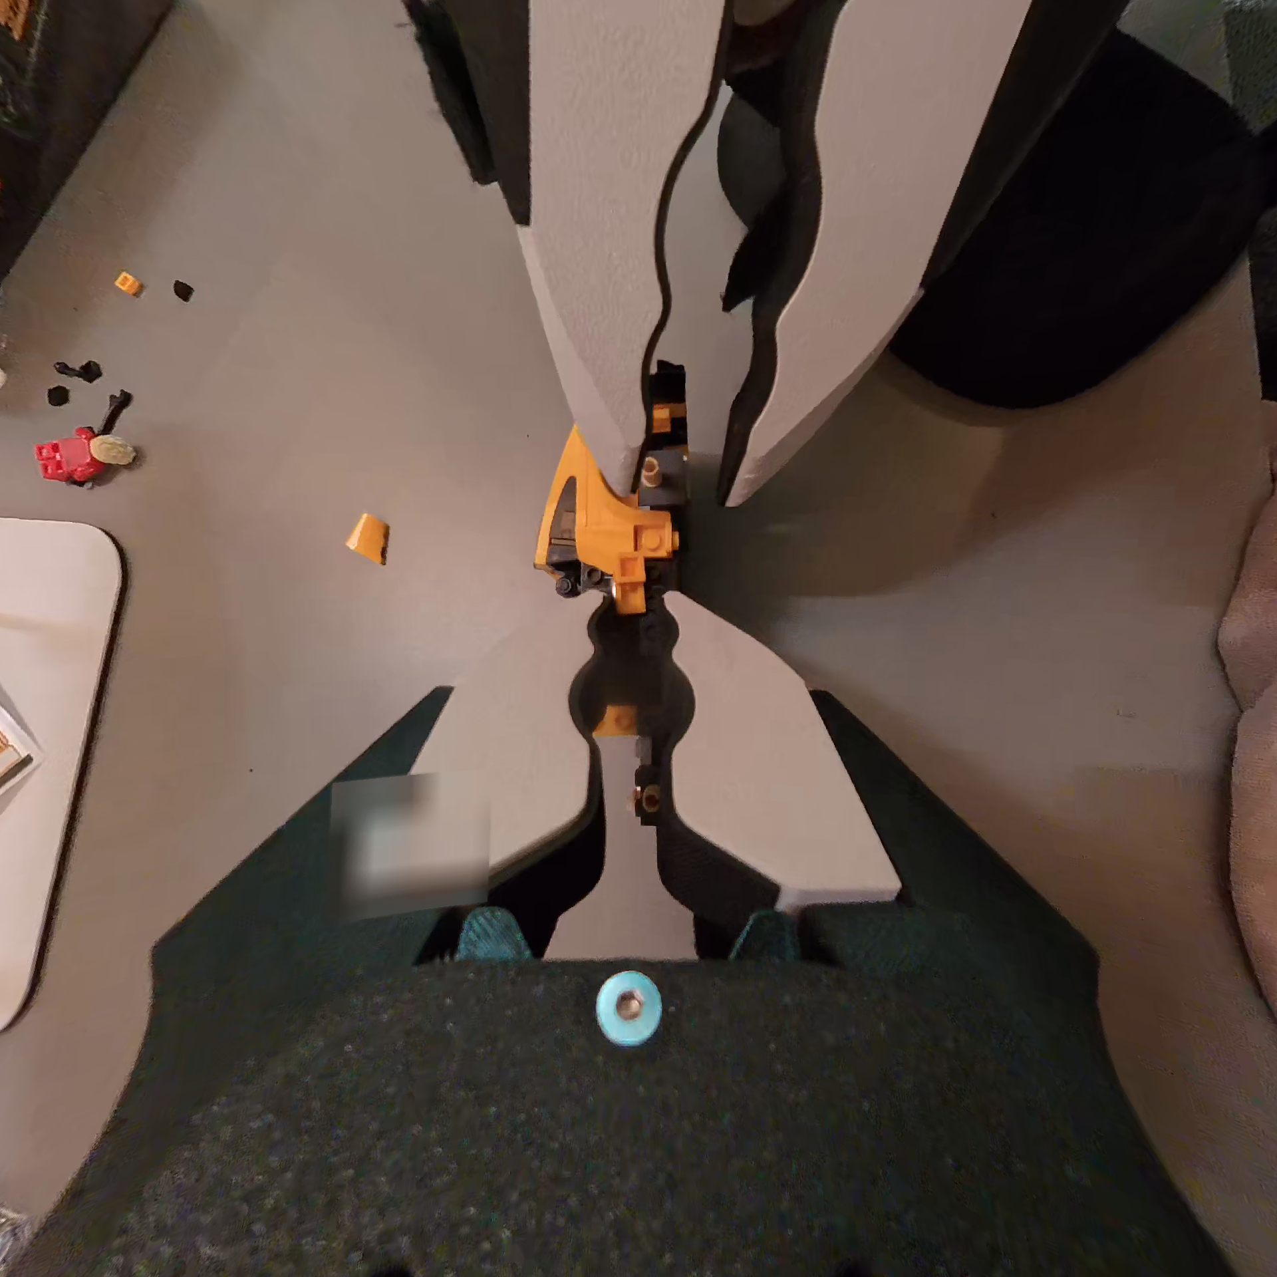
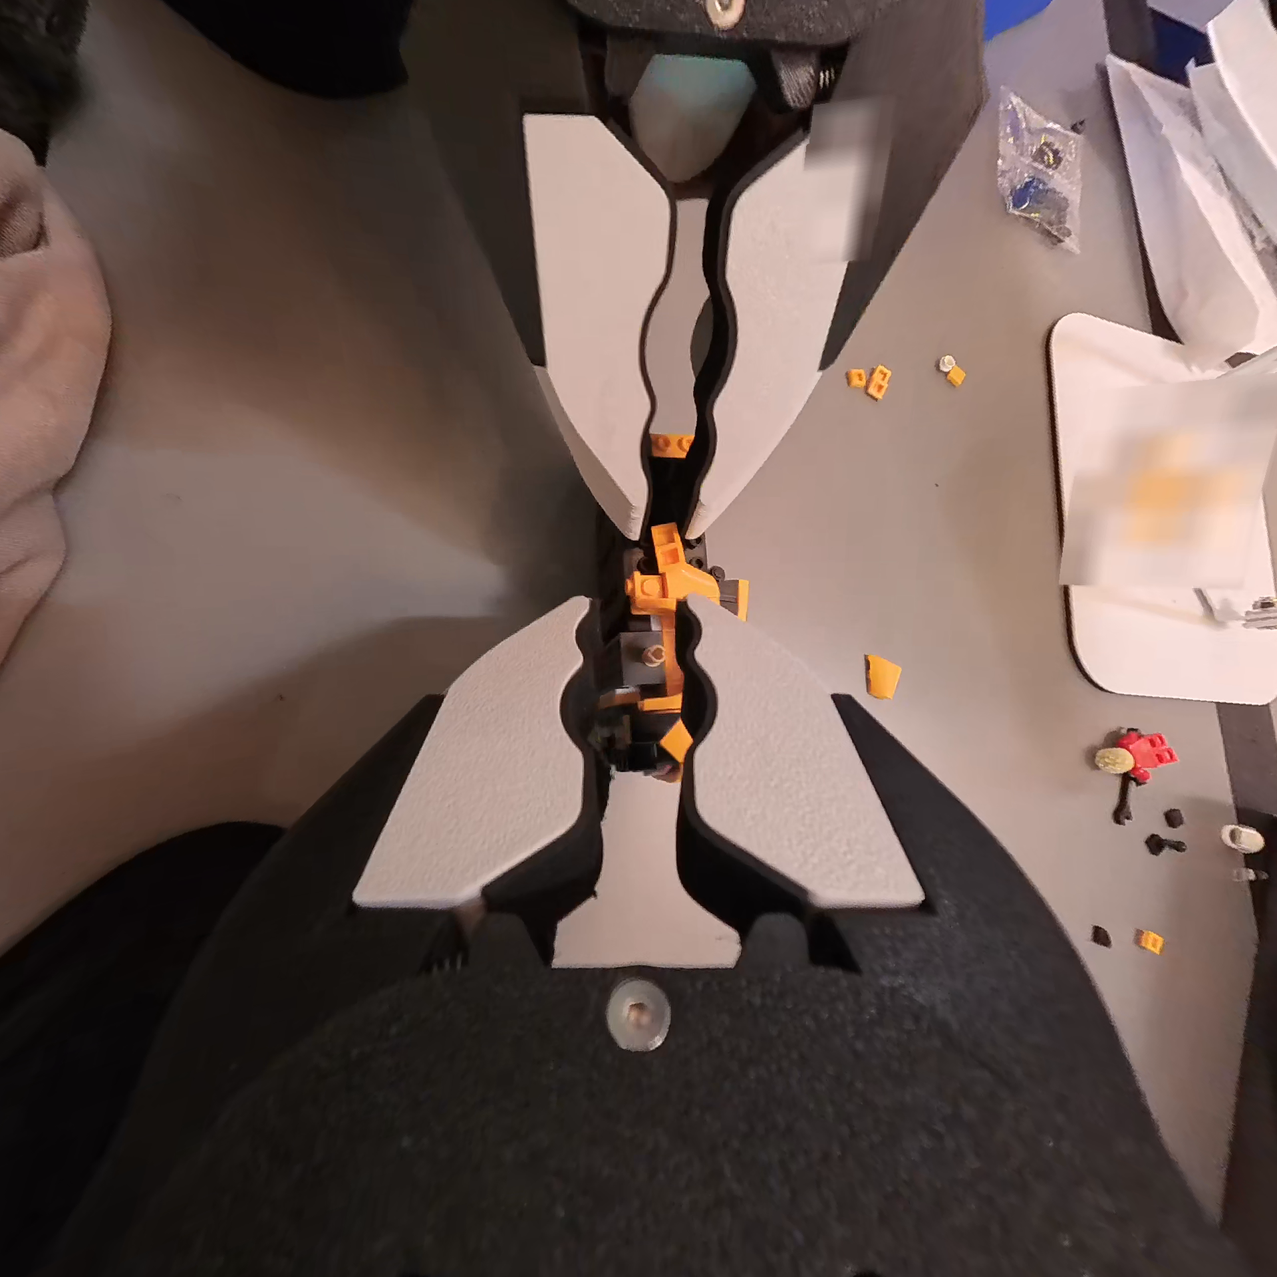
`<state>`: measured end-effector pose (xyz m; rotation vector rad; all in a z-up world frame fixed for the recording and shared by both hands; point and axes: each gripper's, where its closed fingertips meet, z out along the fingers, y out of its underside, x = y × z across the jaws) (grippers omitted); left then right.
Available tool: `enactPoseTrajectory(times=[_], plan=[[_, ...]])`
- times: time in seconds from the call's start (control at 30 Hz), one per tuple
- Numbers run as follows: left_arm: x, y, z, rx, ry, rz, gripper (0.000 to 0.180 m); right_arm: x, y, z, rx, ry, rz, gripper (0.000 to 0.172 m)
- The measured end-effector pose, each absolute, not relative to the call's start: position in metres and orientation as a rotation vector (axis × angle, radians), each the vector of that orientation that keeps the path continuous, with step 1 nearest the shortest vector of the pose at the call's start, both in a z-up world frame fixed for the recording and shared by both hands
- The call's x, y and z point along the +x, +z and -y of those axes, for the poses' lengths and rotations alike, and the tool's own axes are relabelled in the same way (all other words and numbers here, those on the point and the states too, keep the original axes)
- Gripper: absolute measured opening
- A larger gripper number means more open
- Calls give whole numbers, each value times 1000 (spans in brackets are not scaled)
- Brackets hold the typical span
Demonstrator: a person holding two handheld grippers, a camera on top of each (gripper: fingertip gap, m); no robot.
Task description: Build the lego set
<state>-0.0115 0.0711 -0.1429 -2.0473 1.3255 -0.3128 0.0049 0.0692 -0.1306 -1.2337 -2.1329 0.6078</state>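
Observation:
A small model of orange and black bricks [image 1: 608, 532] hangs between my two grippers above the grey table [image 1: 311, 345]. My left gripper [image 1: 636, 604] is shut on its near end, where a small orange brick [image 1: 632, 587] sticks out past the fingertips. My right gripper [image 1: 674, 487] reaches in from the top and clamps the far end. In the right wrist view the model [image 2: 653, 587] sits between my right gripper's pads [image 2: 639, 608], and a dark grey block [image 2: 639, 656] lies deep in the jaws. My left gripper [image 2: 667, 528] pinches the orange end from the top.
A loose orange wedge [image 1: 368, 539], a red figure piece [image 1: 72, 456], black bits [image 1: 76, 373] and a small orange brick [image 1: 128, 283] lie on the table. A white board [image 2: 1140, 656], papers [image 2: 1209, 173], a plastic bag [image 2: 1040, 173] and small orange bricks [image 2: 871, 380] lie at right. A sleeve [image 2: 41, 414] is at left. My two grippers' fingertips are within a few centimetres of each other.

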Motion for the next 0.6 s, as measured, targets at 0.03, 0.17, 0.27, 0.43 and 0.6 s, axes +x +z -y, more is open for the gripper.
enactPoseTrajectory(times=[0.03,0.17,0.27,0.43,0.6], plan=[[-11,-143,-72,-2055,-321,-1324,10,6,-130,-69,-1234,615,2126,20],[-11,-143,-73,-2062,-347,-1306,8,9,-130,-70,-1239,625,2101,20],[-11,-141,-75,-2050,-388,-1258,7,9,-129,-71,-1247,646,2071,20],[-3,-116,-71,-1928,-624,-1112,7,1,-117,-75,-1266,742,1950,20],[-1,-83,-59,-1725,-911,-984,7,-2,-91,-73,-1263,1041,1786,16]])
